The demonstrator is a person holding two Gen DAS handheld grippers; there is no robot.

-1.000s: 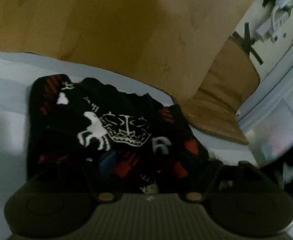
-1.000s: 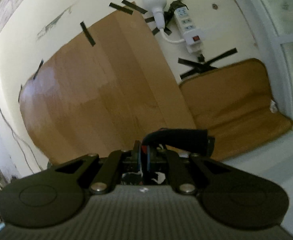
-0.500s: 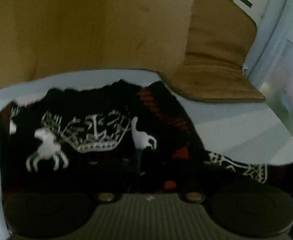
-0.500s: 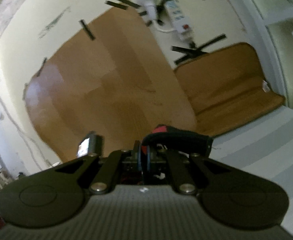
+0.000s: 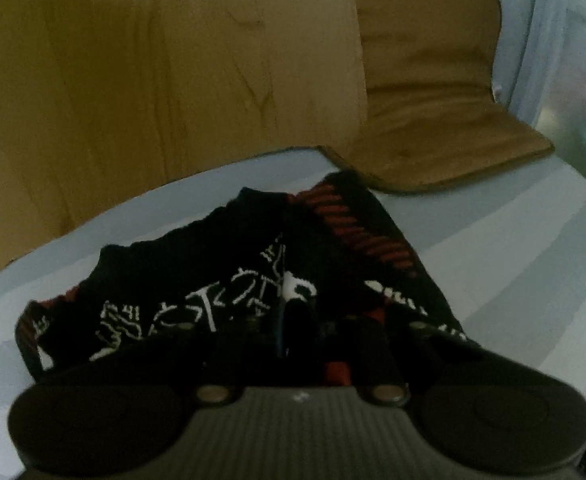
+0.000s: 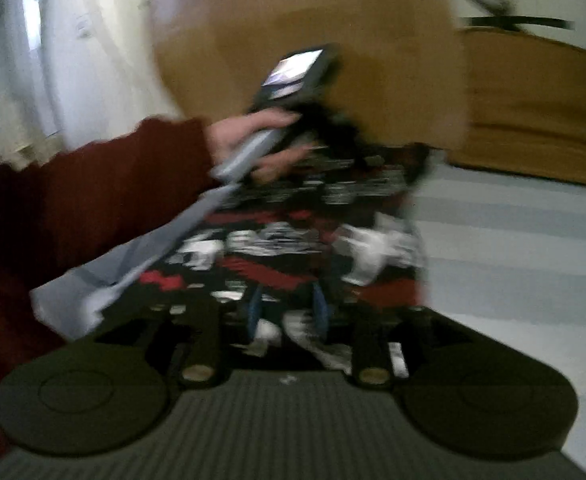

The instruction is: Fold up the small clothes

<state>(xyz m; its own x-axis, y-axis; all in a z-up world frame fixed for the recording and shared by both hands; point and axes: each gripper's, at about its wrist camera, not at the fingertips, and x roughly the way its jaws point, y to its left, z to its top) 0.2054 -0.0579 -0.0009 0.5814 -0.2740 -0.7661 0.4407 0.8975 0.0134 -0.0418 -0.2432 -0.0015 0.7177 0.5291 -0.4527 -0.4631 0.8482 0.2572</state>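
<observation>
A black garment (image 5: 261, 280) with white and red print lies bunched on a pale striped surface, probably a bed (image 5: 513, 248), near its far edge by a brown cushion (image 5: 445, 128). The left gripper (image 5: 293, 320) sits low over the cloth with its fingers drawn close together, seemingly pinching a fold, though dim light hides the contact. The right gripper (image 6: 287, 308) has its fingers parted over the cloth, holding nothing. A fold looks to be mid-way; next, the right fingers likely need to take a free edge and carry it across. The right view is motion-blurred, so the person's left hand (image 6: 253, 140) and the garment's outline are hard to read.
</observation>
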